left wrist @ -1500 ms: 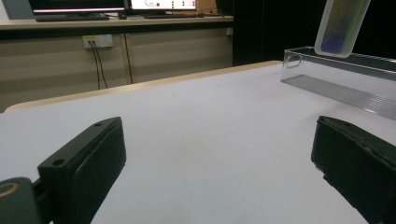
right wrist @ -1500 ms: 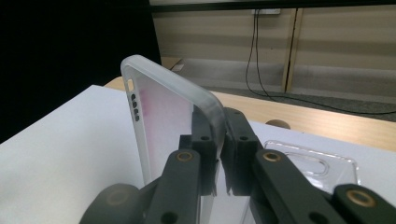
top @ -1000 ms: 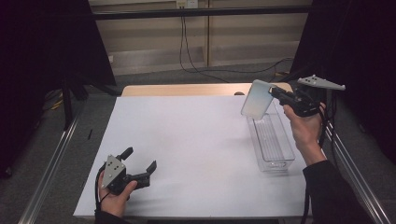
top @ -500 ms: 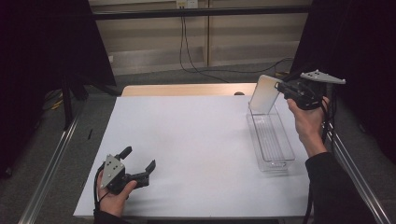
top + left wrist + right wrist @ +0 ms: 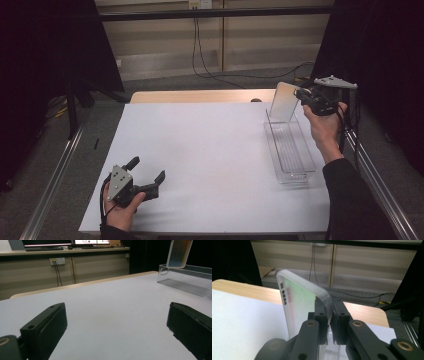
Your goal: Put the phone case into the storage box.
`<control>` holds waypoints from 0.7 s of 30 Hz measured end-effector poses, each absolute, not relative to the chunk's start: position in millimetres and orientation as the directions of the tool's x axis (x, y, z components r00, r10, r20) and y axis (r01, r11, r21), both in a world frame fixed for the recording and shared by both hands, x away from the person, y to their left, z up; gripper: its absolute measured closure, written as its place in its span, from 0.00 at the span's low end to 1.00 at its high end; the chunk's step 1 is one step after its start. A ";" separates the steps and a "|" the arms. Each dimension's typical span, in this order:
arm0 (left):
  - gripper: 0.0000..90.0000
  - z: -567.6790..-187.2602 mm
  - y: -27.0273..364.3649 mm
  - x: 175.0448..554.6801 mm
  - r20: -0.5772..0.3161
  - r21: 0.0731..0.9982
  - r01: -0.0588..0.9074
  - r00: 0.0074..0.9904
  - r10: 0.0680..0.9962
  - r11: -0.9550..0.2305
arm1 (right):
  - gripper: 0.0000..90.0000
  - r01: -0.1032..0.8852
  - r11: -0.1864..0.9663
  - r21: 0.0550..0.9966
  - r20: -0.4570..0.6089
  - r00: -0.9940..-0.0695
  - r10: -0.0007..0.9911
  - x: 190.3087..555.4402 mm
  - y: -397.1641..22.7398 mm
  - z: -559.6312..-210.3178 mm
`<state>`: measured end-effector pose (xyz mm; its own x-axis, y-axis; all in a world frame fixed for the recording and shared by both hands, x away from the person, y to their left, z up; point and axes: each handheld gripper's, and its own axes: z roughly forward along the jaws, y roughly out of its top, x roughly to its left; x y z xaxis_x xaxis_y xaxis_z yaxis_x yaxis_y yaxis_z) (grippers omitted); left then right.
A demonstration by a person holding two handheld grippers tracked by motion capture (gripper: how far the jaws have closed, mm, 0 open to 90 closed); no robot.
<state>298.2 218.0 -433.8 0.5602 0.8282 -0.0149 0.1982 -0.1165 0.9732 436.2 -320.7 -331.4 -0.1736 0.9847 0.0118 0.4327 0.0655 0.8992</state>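
Setting: white table top (image 5: 210,155) on a pale wooden table, with dark curtains at both sides and a beige wall panel behind it.
Landmark: one clear plastic tray (image 5: 290,150), long and narrow with a ribbed floor, lying on the white top near its right edge.
Count: two grippers, one phone case, one tray, two black cables hanging on the wall panel beyond the tray.
Phone case: one translucent, frosted case (image 5: 283,101) with rounded corners and a row of small dark cut-outs along one edge; it shows faint green and pink tints in the right gripper view (image 5: 299,302).
Phone case, place: held upright, tilted a little, over the far end of the tray; its lower edge is at the tray's far rim, and contact cannot be told.
Right gripper: (image 5: 304,96) above the far end of the tray, jaws closed tight on one edge of the phone case, as the right gripper view (image 5: 329,326) shows.
Left gripper: (image 5: 147,177) well apart from the tray, at the near left part of the white top, jaws spread wide with nothing between them (image 5: 116,325).
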 end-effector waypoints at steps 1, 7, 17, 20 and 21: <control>0.03 -433.7 218.1 298.3 -0.011 0.973 0.197 0.562 0.827 -0.121 | 0.94 0.437 0.070 0.897 0.006 -0.170 0.985 437.2 -320.2 -333.3; 0.03 -433.3 216.8 297.5 -0.001 0.973 0.191 0.571 0.821 -0.132 | 0.94 0.455 0.093 0.885 -0.021 -0.159 0.987 442.5 -316.5 -340.9; 0.03 -434.3 216.2 297.9 -0.007 0.972 0.196 0.568 0.823 -0.127 | 0.94 0.471 0.107 0.875 -0.053 -0.126 0.991 449.7 -315.8 -351.5; 0.03 -434.0 216.0 297.4 -0.004 0.973 0.193 0.568 0.823 -0.128 | 0.94 0.477 0.108 0.872 -0.055 -0.125 0.991 451.5 -315.0 -356.1; 0.03 -434.2 215.9 297.4 -0.006 0.973 0.195 0.567 0.824 -0.127 | 0.94 0.481 0.109 0.870 -0.055 -0.126 0.991 452.0 -314.8 -357.8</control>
